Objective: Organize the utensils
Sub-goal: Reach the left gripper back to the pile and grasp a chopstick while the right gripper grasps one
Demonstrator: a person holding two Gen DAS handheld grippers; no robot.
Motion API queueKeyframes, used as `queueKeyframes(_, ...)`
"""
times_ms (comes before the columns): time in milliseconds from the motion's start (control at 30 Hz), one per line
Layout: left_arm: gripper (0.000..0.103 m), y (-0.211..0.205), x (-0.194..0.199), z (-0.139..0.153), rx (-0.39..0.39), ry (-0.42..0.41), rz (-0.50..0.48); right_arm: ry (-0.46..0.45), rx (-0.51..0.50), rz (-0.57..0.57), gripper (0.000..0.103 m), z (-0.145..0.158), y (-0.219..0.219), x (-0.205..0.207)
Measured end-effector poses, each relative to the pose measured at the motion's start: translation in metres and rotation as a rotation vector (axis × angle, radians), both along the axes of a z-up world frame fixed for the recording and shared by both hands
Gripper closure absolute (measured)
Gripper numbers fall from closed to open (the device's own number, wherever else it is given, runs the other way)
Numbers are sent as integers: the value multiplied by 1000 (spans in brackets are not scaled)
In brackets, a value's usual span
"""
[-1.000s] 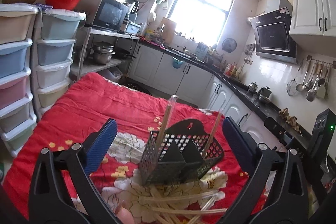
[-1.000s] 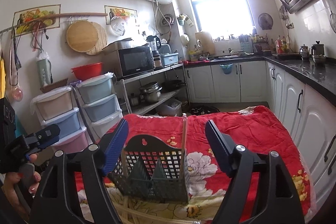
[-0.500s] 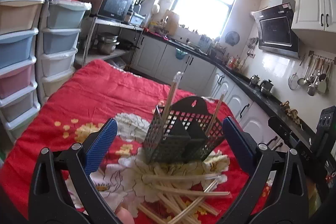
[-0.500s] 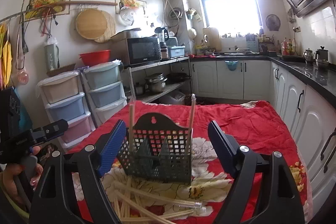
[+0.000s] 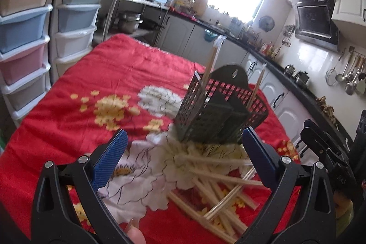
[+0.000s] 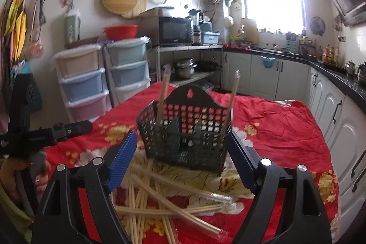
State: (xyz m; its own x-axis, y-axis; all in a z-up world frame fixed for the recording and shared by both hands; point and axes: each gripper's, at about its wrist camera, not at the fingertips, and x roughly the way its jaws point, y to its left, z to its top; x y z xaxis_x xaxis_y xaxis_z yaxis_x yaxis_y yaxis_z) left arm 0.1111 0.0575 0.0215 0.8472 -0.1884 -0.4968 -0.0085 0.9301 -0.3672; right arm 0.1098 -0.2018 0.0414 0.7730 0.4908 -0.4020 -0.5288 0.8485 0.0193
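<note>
A dark perforated utensil basket (image 5: 219, 111) (image 6: 185, 129) with inner dividers stands on the red flowered cloth. Two wrapped chopstick packs stand upright in it, one at the left (image 6: 163, 93) and one at the right (image 6: 233, 95). A loose pile of wrapped chopsticks (image 5: 219, 186) (image 6: 164, 196) lies on the cloth in front of the basket. My left gripper (image 5: 183, 159) is open and empty above the pile. My right gripper (image 6: 180, 161) is open and empty, just short of the basket, over the pile.
The table with the red cloth (image 5: 109, 74) fills the middle. Stacked plastic drawers (image 5: 25, 22) stand at its left, white cabinets and a dark counter (image 6: 331, 88) at its right. The left gripper's handle (image 6: 45, 132) shows at the left of the right wrist view.
Both grippers have drawn back and tilted down, so the chopstick pile in front of the basket has come into fuller view. Both stay open.
</note>
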Motion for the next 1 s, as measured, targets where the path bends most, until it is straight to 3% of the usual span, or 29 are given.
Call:
queueKeyframes(467, 11, 5, -4, -39, -56, 120, -33, 90, -111, 81, 25, -33, 29, -4)
queueKeyframes(567, 22, 4, -3, -46, -81, 144, -54, 113, -131, 94, 25, -39, 35, -2)
queueKeyframes(733, 31, 0, -2, -60, -129, 202, -95, 149, -164, 109, 27, -51, 41, 3)
queueKeyframes(1000, 54, -6, 1, -81, -226, 293, -163, 218, -227, 145, 55, -69, 49, 13)
